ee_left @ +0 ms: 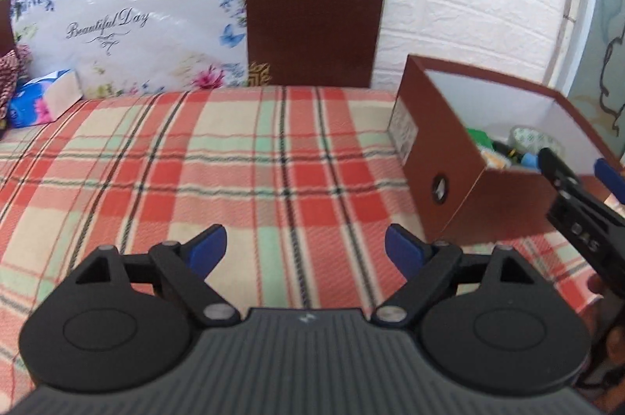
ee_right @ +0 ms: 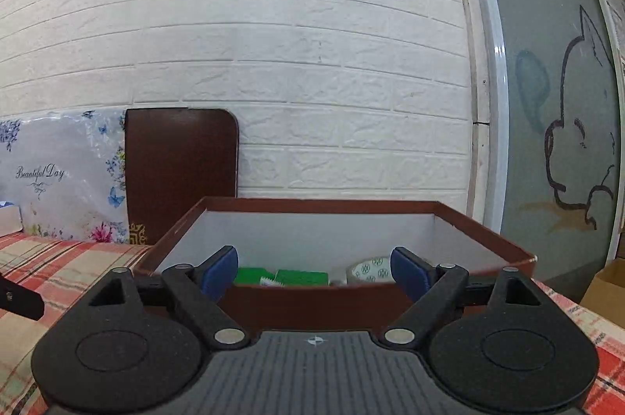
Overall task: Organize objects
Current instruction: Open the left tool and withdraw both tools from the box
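Observation:
A brown cardboard box (ee_left: 449, 157) with white inner walls stands open on the right of the plaid cloth; it also shows in the right wrist view (ee_right: 312, 305). Inside lie green items (ee_right: 281, 276), a roll of patterned tape (ee_right: 369, 272) and other small things. My left gripper (ee_left: 305, 253) is open and empty above the bare cloth, left of the box. My right gripper (ee_right: 314, 272) is open and empty, level with the box's near rim; it also shows in the left wrist view (ee_left: 574, 173) at the box's near right corner.
A red, green and cream plaid cloth (ee_left: 195, 161) covers the surface. A floral "Beautiful Day" panel (ee_left: 117, 24) and a dark brown board (ee_left: 312, 13) lean against the white brick wall. A blue and white packet (ee_left: 39, 100) lies far left. A glass door (ee_right: 566, 141) stands right.

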The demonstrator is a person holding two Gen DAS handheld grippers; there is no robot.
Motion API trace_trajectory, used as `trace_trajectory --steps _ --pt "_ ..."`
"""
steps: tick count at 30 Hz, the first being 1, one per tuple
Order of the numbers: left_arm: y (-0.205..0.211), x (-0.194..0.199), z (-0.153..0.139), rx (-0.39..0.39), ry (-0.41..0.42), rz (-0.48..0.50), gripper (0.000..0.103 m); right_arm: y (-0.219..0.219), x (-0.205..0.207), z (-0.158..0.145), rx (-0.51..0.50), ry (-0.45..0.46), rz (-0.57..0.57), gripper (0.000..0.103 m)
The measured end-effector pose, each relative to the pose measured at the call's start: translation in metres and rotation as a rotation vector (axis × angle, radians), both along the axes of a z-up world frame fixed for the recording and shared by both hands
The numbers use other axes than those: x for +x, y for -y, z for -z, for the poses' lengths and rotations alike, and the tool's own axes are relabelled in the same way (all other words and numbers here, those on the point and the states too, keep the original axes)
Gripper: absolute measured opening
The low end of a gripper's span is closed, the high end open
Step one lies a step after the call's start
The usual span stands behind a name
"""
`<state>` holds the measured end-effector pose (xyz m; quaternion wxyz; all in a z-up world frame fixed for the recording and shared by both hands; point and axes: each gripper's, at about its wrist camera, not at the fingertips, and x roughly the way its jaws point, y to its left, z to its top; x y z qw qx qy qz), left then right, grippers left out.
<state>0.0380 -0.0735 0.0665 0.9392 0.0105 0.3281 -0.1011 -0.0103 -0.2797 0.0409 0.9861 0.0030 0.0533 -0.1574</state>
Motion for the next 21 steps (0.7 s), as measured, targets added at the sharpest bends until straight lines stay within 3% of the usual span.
trace_trajectory --steps 12,21 --pt "-0.004 -0.038 0.021 0.030 -0.091 -0.026 0.090 -0.030 -0.051 0.014 0.084 -0.174 -0.098 0.088" --pt "-0.022 -0.062 0.028 0.051 -0.096 -0.046 0.096 -0.071 -0.065 0.023 0.034 -0.258 -0.189 0.088"
